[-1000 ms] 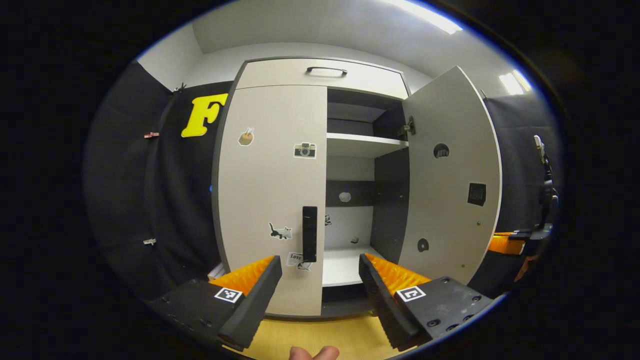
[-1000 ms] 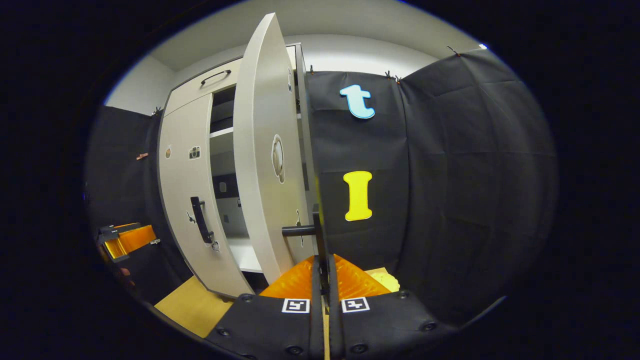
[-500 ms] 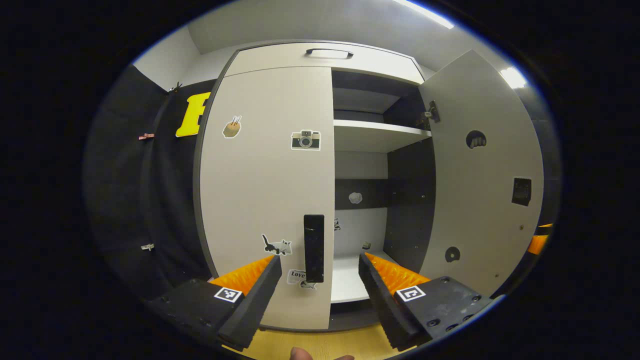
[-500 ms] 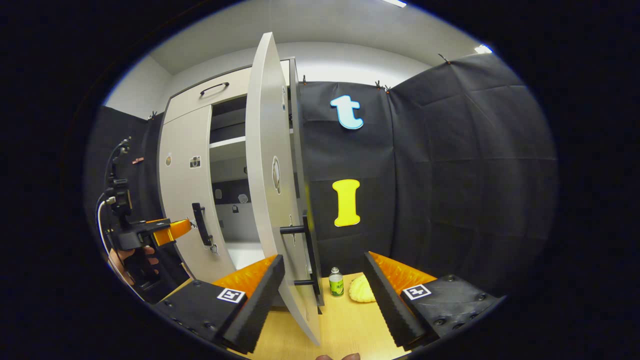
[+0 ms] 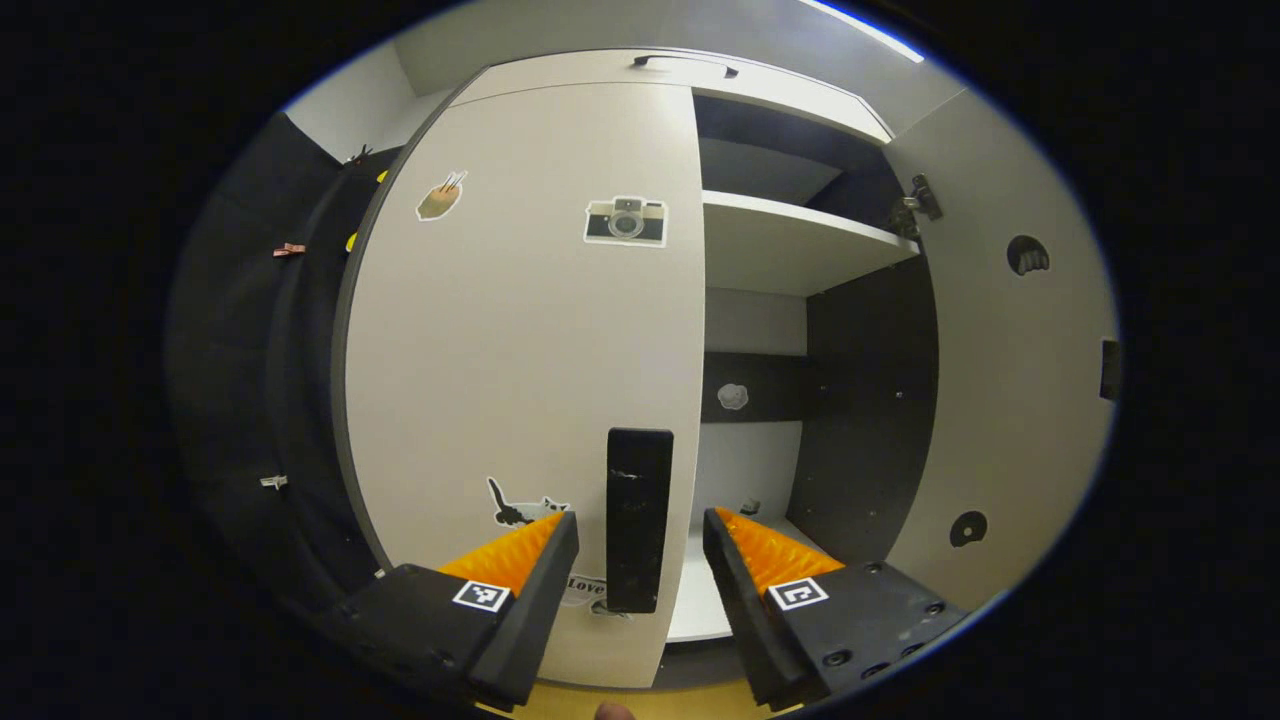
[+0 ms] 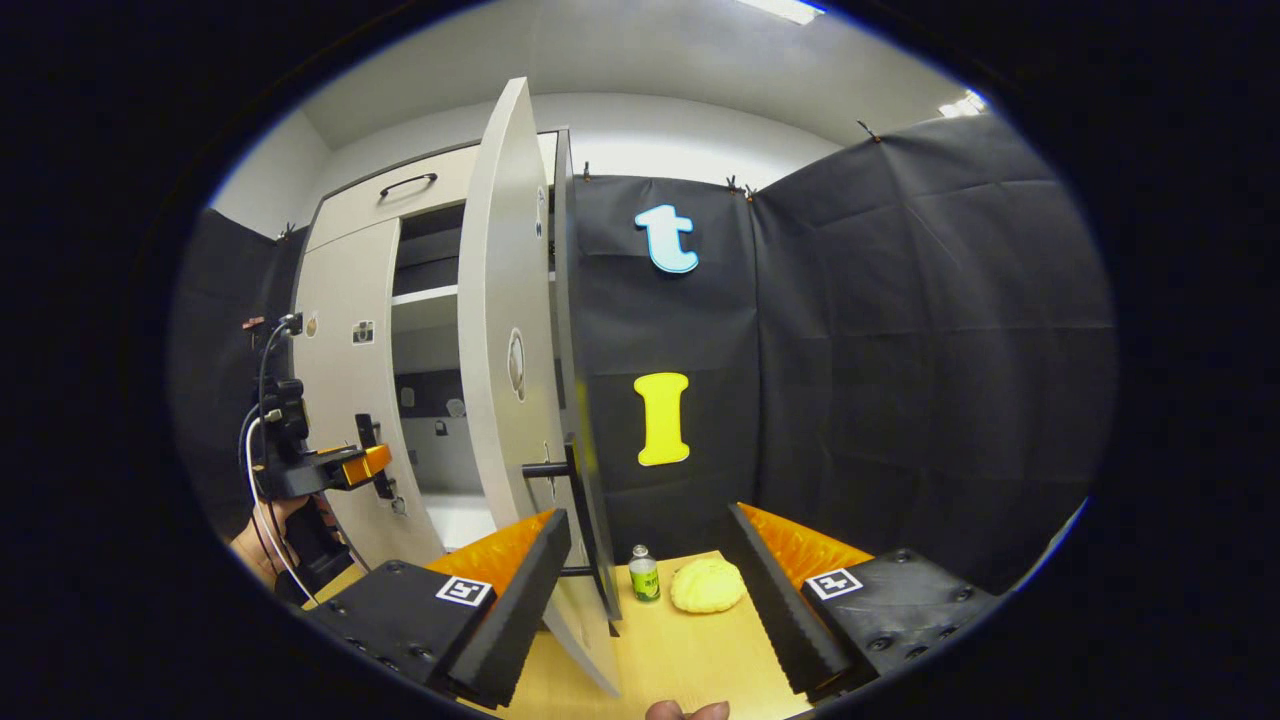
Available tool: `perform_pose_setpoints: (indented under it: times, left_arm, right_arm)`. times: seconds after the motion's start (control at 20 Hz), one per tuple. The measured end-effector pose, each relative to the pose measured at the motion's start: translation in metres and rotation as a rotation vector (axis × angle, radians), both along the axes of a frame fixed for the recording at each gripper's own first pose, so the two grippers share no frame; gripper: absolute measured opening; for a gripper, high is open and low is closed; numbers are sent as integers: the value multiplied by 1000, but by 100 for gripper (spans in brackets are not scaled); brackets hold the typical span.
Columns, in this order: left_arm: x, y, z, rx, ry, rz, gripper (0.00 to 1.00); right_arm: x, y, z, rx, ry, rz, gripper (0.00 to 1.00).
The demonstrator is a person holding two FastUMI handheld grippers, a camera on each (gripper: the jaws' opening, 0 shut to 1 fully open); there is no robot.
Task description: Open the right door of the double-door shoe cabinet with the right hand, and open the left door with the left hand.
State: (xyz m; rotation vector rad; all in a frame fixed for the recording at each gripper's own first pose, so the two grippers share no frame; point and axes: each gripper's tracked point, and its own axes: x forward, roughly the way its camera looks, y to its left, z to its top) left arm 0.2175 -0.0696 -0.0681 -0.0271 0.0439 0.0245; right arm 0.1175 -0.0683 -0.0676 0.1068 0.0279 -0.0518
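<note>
Shoe cabinet (image 5: 760,90): right door (image 5: 1010,380) swung wide open, left door (image 5: 520,330) closed. Left door's black handle (image 5: 638,518) stands upright directly ahead of the left gripper (image 5: 640,525), between its two fingers; fingers spread, one on each side of the handle, neither pad touching it as far as can be seen. Stickers on the left door face: a camera (image 5: 626,220) above the gripper, a cat (image 5: 520,510) just beside the left finger. Cabinet interior, ahead and to the right of the left gripper: white upper shelf (image 5: 790,240) with nothing visible on it, dark back band with a small pale sticker (image 5: 733,396), white bottom shelf (image 5: 700,600) with a small dark item (image 5: 750,507) near the back, too small to identify. In the right gripper view, the right gripper (image 6: 648,540) is spread wide and holds nothing; the open right door (image 6: 500,380) stands edge-on just ahead, its black handle (image 6: 580,530) between the fingers, nearer the left one, apart from both. Ahead on the wooden floor (image 6: 690,650): a small green-labelled bottle (image 6: 644,574) and a yellow bun-like object (image 6: 707,585), side by side. Far left in that view, the left gripper (image 6: 360,465) is at the left door handle, held by a hand (image 6: 265,540).
</note>
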Motion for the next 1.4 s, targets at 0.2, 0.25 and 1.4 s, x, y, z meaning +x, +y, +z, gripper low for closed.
perform_pose_setpoints:
  times: [0.2,0.25,1.4]
  left_arm:
    - [17,9,-7,86,18,36,64]
    - [20,6,-7,88,15,26,58]
    - [-48,19,-13,9,118,-76,17]
  right_arm:
    - [-1,-6,-3,-49,9,-6,98]
    - [-1,-5,-2,-50,6,5,98]
    - [-5,8,13,-54,-31,-18,99]
